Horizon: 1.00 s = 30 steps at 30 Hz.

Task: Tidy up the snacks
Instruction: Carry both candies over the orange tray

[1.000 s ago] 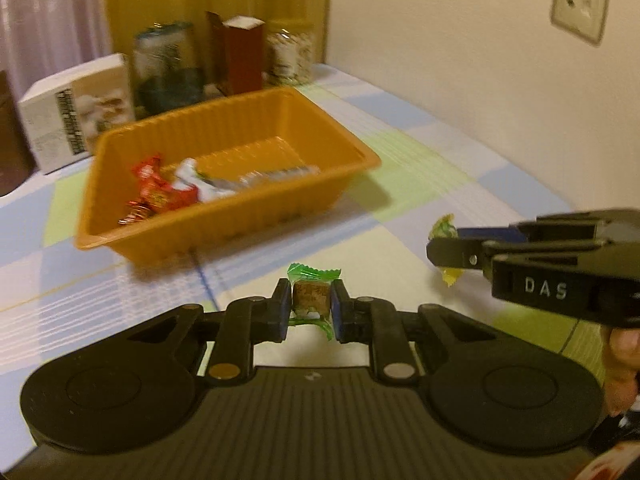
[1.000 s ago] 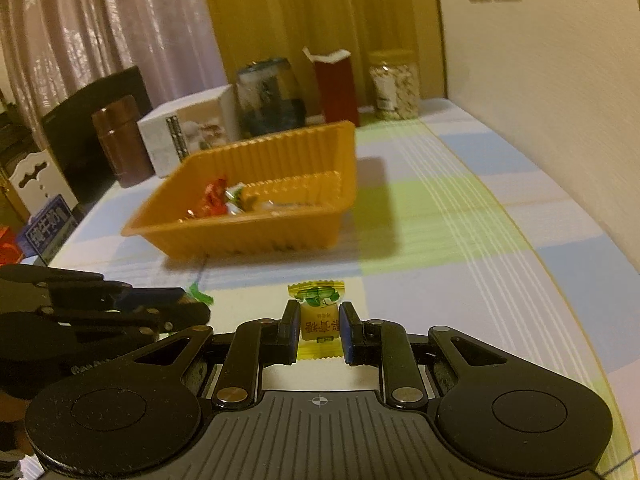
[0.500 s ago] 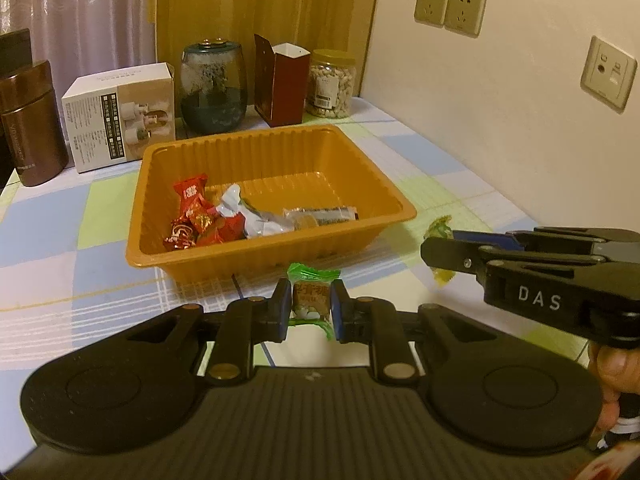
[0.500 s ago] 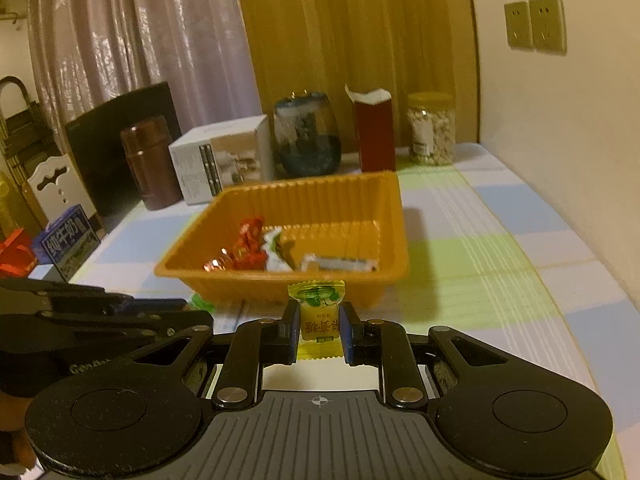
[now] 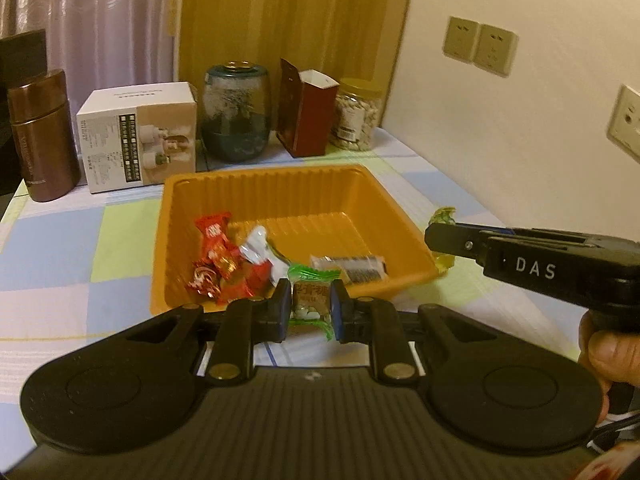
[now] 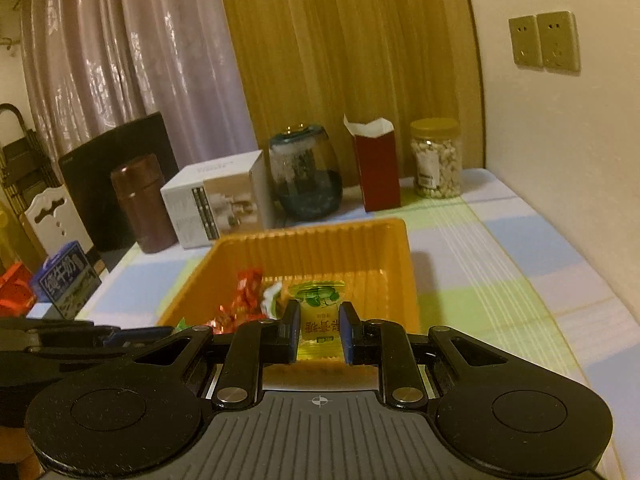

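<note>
Two low, near wrist views toward one shared orange tray (image 5: 404,216).

The table (image 5: 72,236) wore a checked cloth of pale blue, green and white squares and stood against the wall. An orange tray (image 5: 280,184) sat on it, near the middle. Behind the tray, along the far edge, stood a row: a brown flask (image 5: 42,136), a white box (image 5: 138,136), a dark glass jar (image 5: 236,116), an open red carton (image 5: 306,114) and a jar of nuts (image 5: 356,118) nearest the wall.
</note>
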### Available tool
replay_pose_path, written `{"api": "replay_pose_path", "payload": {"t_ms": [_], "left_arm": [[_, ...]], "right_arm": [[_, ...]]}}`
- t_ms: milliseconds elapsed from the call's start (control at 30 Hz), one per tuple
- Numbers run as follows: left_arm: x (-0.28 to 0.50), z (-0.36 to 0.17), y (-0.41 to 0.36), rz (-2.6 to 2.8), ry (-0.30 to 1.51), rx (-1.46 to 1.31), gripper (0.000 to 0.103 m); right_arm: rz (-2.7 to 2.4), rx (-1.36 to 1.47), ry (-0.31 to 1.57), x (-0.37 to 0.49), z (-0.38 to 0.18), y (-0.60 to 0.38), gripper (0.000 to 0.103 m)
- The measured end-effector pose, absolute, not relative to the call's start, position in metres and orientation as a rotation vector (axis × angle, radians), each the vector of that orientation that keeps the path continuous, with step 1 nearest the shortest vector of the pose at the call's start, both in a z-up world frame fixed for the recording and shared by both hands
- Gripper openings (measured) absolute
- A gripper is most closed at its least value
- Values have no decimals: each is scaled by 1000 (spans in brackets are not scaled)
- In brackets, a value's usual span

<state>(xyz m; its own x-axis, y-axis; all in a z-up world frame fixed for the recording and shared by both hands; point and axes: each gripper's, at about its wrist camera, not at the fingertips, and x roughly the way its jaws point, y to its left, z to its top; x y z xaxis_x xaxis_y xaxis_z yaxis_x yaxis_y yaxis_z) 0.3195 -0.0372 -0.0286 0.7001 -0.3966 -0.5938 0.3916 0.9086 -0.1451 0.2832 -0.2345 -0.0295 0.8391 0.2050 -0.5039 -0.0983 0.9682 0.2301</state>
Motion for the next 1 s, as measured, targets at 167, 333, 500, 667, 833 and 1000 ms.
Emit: {"api": "replay_pose_path", "payload": {"t_ms": [167,333,500,667,833,1000], "left_arm": [[343,-26,-30,-412,658,-33,18],[365,-26,-24,-392,661,-59,18],[384,-32,-25,-373,672,-68,18],[399,-37,-27,-364,681,-85,18],[410,-43,-28,-360,689,-98,18],[418,-51,-26,-346,708,-104,18]], "right_arm": [[163,216,545,306,-27,-231,21],[165,212,548,327,-28,-228,21],[158,203,559,344,-33,-227,21],[155,201,579,360,-40,-225,21],[168,182,588,373,-42,-222,21],[166,198,601,382,-47,-224,21]]}}
